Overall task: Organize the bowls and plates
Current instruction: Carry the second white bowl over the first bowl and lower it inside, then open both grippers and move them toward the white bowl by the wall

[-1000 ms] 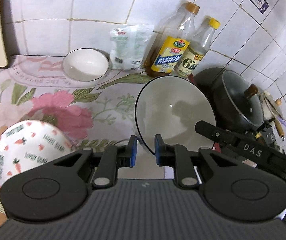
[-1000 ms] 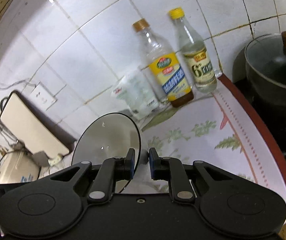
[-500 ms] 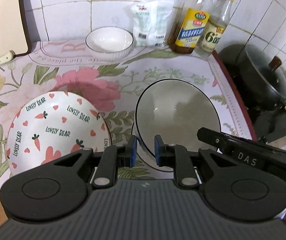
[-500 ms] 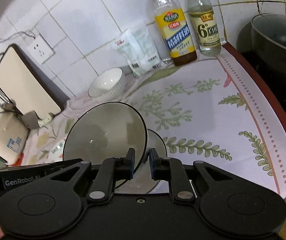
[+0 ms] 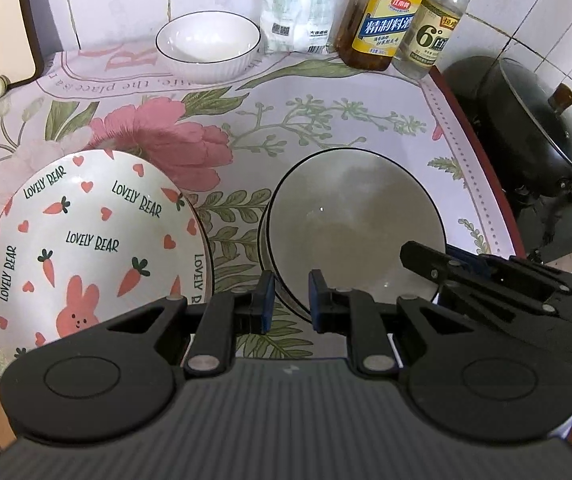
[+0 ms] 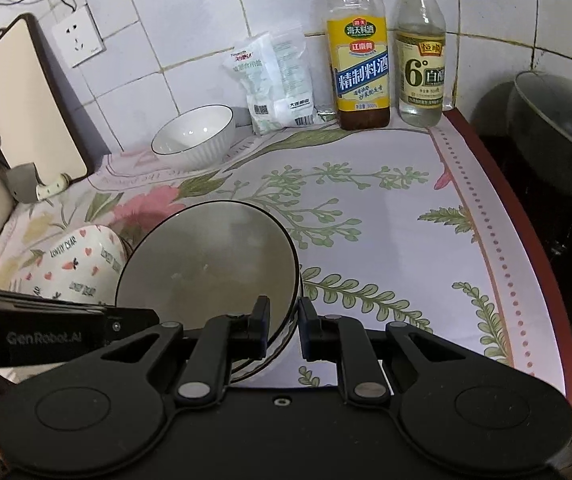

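A grey black-rimmed bowl (image 5: 349, 224) is held between both grippers and rests inside a second bowl of the same kind, whose rim (image 5: 264, 244) shows under it. My left gripper (image 5: 289, 300) is shut on its near rim. My right gripper (image 6: 282, 322) is shut on its right rim, with the bowl (image 6: 210, 264) to its left. A "Lovely Bear" carrot plate (image 5: 86, 244) lies left of the bowls and also shows in the right wrist view (image 6: 74, 264). A small white ribbed bowl (image 5: 209, 46) stands by the back wall, also in the right wrist view (image 6: 196, 136).
Two bottles (image 5: 385, 20) (image 5: 431, 28) and a white packet (image 5: 297, 4) stand along the tiled wall. A black lidded pot (image 5: 533, 128) sits on the stove at right. A cutting board (image 6: 26, 100) leans at back left. The floral mat's red edge (image 6: 525, 264) borders the stove.
Both grippers have lowered the grey bowl from up near the wall down into the second bowl on the counter. The carrot plate has come fully into view.
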Demonstrator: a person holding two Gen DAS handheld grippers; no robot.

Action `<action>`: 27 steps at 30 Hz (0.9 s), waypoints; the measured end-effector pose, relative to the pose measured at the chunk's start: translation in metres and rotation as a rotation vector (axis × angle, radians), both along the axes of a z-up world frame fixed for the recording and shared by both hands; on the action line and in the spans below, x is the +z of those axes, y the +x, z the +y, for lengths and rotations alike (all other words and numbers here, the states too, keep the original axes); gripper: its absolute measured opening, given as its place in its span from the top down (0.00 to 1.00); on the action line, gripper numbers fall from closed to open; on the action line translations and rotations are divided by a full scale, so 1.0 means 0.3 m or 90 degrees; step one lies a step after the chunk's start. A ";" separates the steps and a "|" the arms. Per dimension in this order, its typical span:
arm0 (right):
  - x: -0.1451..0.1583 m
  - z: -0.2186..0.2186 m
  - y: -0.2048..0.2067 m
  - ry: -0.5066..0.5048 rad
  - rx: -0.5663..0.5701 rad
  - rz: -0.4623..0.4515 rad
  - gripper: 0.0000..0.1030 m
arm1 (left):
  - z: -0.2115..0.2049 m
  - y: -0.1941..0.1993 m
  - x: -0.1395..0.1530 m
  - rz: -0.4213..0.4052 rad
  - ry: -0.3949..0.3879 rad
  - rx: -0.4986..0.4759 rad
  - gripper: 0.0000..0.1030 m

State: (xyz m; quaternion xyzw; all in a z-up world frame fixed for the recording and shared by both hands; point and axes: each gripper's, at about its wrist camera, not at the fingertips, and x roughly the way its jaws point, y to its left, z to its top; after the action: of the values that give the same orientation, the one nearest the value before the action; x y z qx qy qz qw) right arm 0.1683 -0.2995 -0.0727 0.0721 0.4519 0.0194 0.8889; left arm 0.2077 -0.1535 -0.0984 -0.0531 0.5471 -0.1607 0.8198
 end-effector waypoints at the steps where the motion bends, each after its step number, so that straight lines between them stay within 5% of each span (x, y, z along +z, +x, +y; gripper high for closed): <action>1: -0.004 0.000 0.002 -0.001 0.001 0.000 0.82 | 0.000 0.002 -0.003 0.003 -0.001 0.001 0.84; 11: -0.024 0.032 -0.001 -0.068 0.053 -0.038 0.82 | 0.006 0.014 -0.027 0.015 -0.007 0.013 0.84; 17: -0.039 0.052 -0.012 -0.102 0.065 -0.060 0.80 | 0.004 -0.008 -0.001 0.000 -0.012 0.011 0.60; 21: -0.024 0.070 -0.036 -0.126 0.075 -0.080 0.78 | 0.008 -0.037 0.030 -0.021 0.002 0.007 0.57; 27: 0.059 0.037 -0.104 -0.131 0.050 -0.136 0.53 | 0.043 -0.081 0.072 -0.040 0.015 0.009 0.49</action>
State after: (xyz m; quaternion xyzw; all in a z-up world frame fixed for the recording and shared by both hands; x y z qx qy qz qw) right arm 0.1369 -0.2884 -0.0550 -0.0398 0.3565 0.0148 0.9333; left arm 0.1833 -0.1407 -0.0767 -0.0420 0.5228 -0.1500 0.8381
